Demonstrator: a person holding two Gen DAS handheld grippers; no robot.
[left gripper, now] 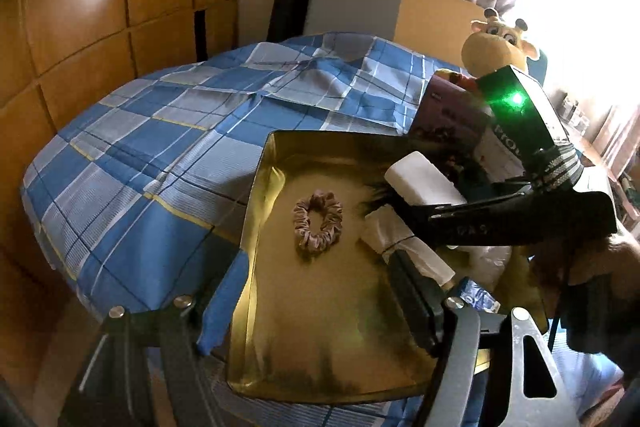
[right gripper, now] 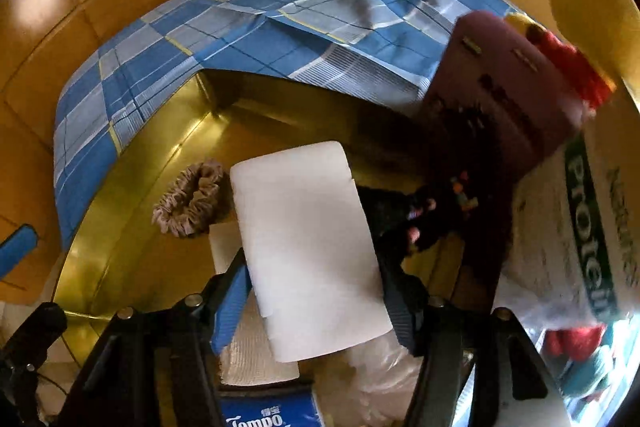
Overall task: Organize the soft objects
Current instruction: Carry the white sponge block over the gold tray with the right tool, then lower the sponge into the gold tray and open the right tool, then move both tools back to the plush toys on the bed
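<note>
Lots of open room lies on my left, where the blue checked blanket [left gripper: 160, 147] spreads flat over the bed. My right side is crowded: a purple box [left gripper: 448, 115], a white box with green letters [right gripper: 592, 227] and a yellow giraffe toy [left gripper: 496, 47] stand close together there.

The shiny gold tray [left gripper: 320, 347] sits on the blanket, with low walls all around and bare floor at its near end. A soft, wrinkly pink scrunchie [left gripper: 318, 225] lies in it, a ring shape, touching nothing. Something dark and fuzzy [right gripper: 416, 219] lies further right in the tray.

My right gripper [right gripper: 316, 279] is squeezing a smooth white roll of tissue [right gripper: 308, 247], one finger on each side, over the tray just beside the scrunchie. A blue Tempo pack [right gripper: 268, 415] sits below it.

My left gripper [left gripper: 316, 307] is spread wide, holding nothing, hanging over the tray.
</note>
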